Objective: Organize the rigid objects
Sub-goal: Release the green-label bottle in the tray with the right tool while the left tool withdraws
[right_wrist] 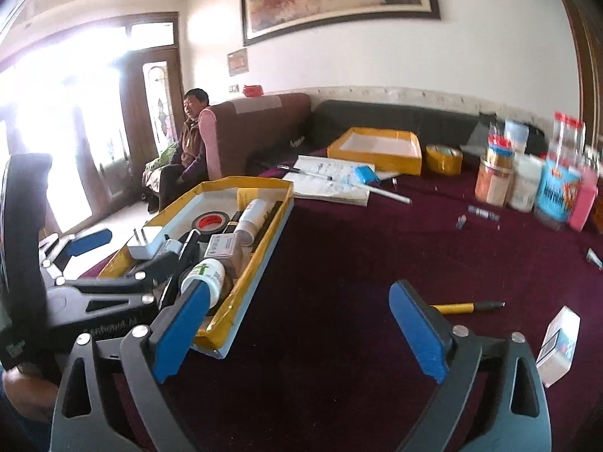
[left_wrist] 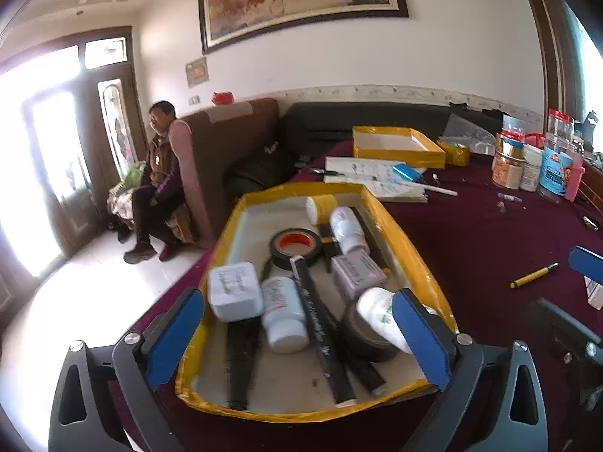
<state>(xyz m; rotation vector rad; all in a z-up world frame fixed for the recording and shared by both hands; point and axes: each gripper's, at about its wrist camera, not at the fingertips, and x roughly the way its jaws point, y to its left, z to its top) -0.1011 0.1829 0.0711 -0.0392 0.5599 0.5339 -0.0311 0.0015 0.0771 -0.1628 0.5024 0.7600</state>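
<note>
- Left claw (left_wrist: pixel 297 333) hung wide open over the yellow-edged tray (left_wrist: pixel 405 243), centre frame, gripping nothing; probably just dropping or choosing.
- Tray held bottles, black tape roll (left_wrist: pixel 294 245), white boxes; gathered there as sorted.
- Right claw (right_wrist: pixel 297 333) also spread wide and empty above maroon table (right_wrist: pixel 339 248), likely aiming at yellow pen (right_wrist: pixel 458 307) lower right.
- White box (right_wrist: pixel 559 344) lay loose, far right.
- Labels too blurred to read.

The right finger pad (left_wrist: pixel 420 335) hides part of a white bottle (left_wrist: pixel 377 310) in the tray (left_wrist: pixel 407 241). The small box (right_wrist: pixel 557 342) is cut by the fisheye's dark rim. Jars (right_wrist: pixel 527 177) at the table's far side are smeared; their labels cannot be read.
</note>
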